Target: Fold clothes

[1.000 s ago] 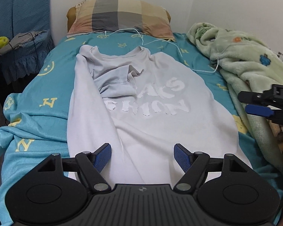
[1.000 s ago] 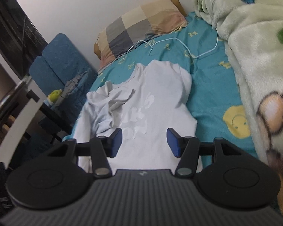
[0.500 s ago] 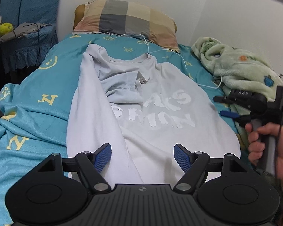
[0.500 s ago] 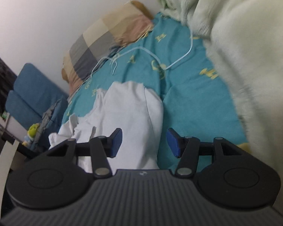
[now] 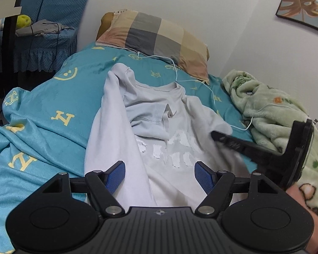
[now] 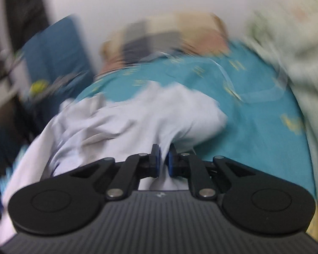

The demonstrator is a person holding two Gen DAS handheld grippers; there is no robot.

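A pale grey t-shirt [image 5: 159,131] with white lettering lies on the teal bed sheet [image 5: 48,105], its left side folded over the middle. My left gripper [image 5: 160,174] is open and empty, just above the shirt's lower part. My right gripper [image 6: 163,160] is shut on a pinch of the shirt [image 6: 137,122] near its right sleeve. From the left wrist view the right gripper [image 5: 219,136] reaches in from the right onto the shirt's right side. The right wrist view is blurred.
A checked pillow [image 5: 156,36] lies at the head of the bed. A white cable [image 5: 201,82] runs across the sheet. A green fleece blanket [image 5: 275,116] is heaped along the right. A blue covered chair [image 5: 36,36] stands at the left.
My right gripper has come in over the shirt's right side and shut on the cloth. The left gripper moved a little forward and stays open.
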